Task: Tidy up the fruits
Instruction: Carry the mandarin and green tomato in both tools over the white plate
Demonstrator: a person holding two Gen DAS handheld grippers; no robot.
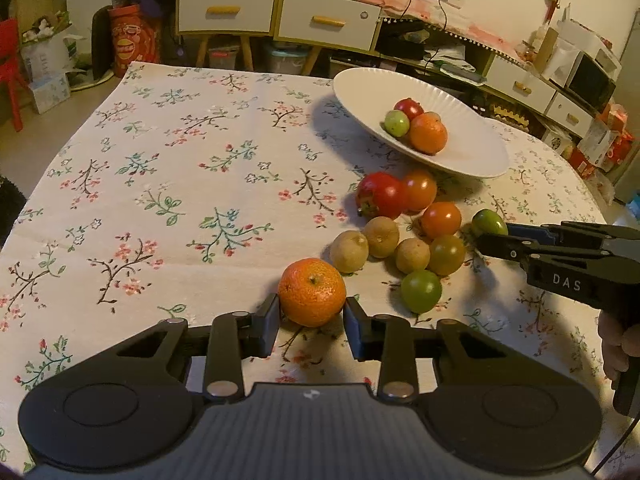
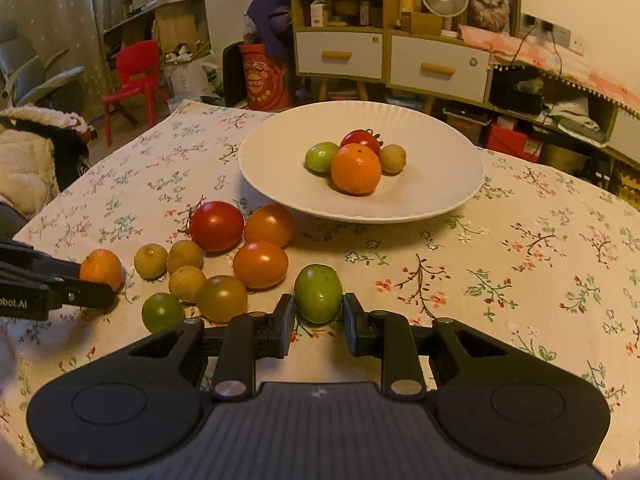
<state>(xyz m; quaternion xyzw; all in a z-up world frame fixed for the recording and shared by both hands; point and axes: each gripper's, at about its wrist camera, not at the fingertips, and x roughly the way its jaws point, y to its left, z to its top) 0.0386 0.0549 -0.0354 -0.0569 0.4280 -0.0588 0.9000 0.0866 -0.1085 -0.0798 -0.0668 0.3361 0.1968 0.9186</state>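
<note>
Plate (image 2: 460, 184) ahead of both hand-held grippers holds 4 fruits; about 10 left on tabletop (image 1: 160, 200)
Left hand-held gripper (image 1: 310, 320) pinching orange (image 1: 312, 292)
Right hand-held gripper (image 2: 318, 320) pinching green fruit (image 2: 319, 293)
Both fruits on cloth, not yet lifted; task under half done

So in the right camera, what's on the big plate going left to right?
On the white round plate: small green fruit → big orange mandarin → small tan round fruit. The red tomato behind them overlaps, so I leave it out.
</note>
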